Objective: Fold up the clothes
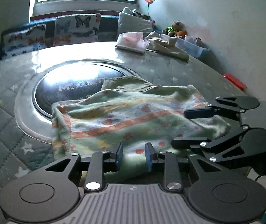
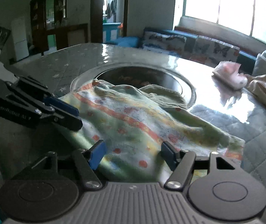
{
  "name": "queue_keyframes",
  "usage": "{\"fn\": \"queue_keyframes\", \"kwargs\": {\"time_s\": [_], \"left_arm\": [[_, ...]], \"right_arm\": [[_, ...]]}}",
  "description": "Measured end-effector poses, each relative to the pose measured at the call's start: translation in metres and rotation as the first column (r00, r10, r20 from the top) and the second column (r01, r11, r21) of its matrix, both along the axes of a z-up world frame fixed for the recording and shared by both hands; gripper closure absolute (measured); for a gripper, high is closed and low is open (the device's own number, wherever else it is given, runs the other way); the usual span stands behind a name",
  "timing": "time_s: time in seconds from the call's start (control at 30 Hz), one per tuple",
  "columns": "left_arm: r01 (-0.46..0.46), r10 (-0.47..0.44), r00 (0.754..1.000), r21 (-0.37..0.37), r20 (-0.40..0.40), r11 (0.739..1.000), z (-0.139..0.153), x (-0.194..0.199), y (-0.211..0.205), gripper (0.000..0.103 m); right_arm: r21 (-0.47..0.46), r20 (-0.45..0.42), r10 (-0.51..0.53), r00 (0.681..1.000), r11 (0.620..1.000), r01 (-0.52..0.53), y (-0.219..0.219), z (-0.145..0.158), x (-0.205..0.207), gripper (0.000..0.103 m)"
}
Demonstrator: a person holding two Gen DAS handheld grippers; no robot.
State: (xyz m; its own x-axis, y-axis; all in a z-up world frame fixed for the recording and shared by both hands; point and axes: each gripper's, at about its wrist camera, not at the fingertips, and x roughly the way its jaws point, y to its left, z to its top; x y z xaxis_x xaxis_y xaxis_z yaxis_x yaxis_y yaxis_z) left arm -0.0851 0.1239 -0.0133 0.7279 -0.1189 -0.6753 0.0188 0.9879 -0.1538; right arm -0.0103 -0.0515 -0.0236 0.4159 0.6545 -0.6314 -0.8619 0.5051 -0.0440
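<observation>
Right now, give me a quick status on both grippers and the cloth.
Left gripper open, right gripper open wider, neither gripping. Floral cloth lies loosely folded on the table, far edge over the round glass inset. Nothing in the way.

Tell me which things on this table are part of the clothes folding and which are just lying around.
Part of the job:
- floral green garment
- left tongs, open
- right tongs, open
- beige garment, possibly next

Lying about:
- pink tissue pack
- red box
- plush toys
- butterfly cushions
</observation>
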Motion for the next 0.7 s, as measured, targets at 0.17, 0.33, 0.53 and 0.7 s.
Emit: {"fn": "queue_keyframes", "kwargs": {"time_s": [0.17, 0.33, 0.53, 0.7], "left_arm": [[-0.034, 0.034, 0.999, -0.031, -0.001, 0.999, 0.000, -0.004, 0.009, 0.070], [-0.077, 0.076, 0.997, -0.074, -0.016, 0.994, 0.001, -0.007, 0.020, 0.064], [-0.134, 0.133, 0.991, -0.078, -0.021, 0.988, 0.002, -0.005, 0.035, 0.059], [-0.147, 0.144, 0.989, -0.090, -0.036, 0.985, -0.002, -0.004, 0.041, 0.059]], "right_arm": [[0.029, -0.007, -0.024, 1.000, 0.999, 0.024, -0.007, 0.007, -0.002, 0.029], [0.044, -0.071, -0.065, 0.995, 0.997, 0.068, -0.012, 0.001, 0.005, 0.023], [0.063, -0.092, -0.102, 0.990, 0.992, 0.108, -0.021, 0.002, 0.010, 0.016], [0.072, -0.143, -0.131, 0.981, 0.987, 0.142, -0.031, -0.005, 0.015, 0.008]]}}
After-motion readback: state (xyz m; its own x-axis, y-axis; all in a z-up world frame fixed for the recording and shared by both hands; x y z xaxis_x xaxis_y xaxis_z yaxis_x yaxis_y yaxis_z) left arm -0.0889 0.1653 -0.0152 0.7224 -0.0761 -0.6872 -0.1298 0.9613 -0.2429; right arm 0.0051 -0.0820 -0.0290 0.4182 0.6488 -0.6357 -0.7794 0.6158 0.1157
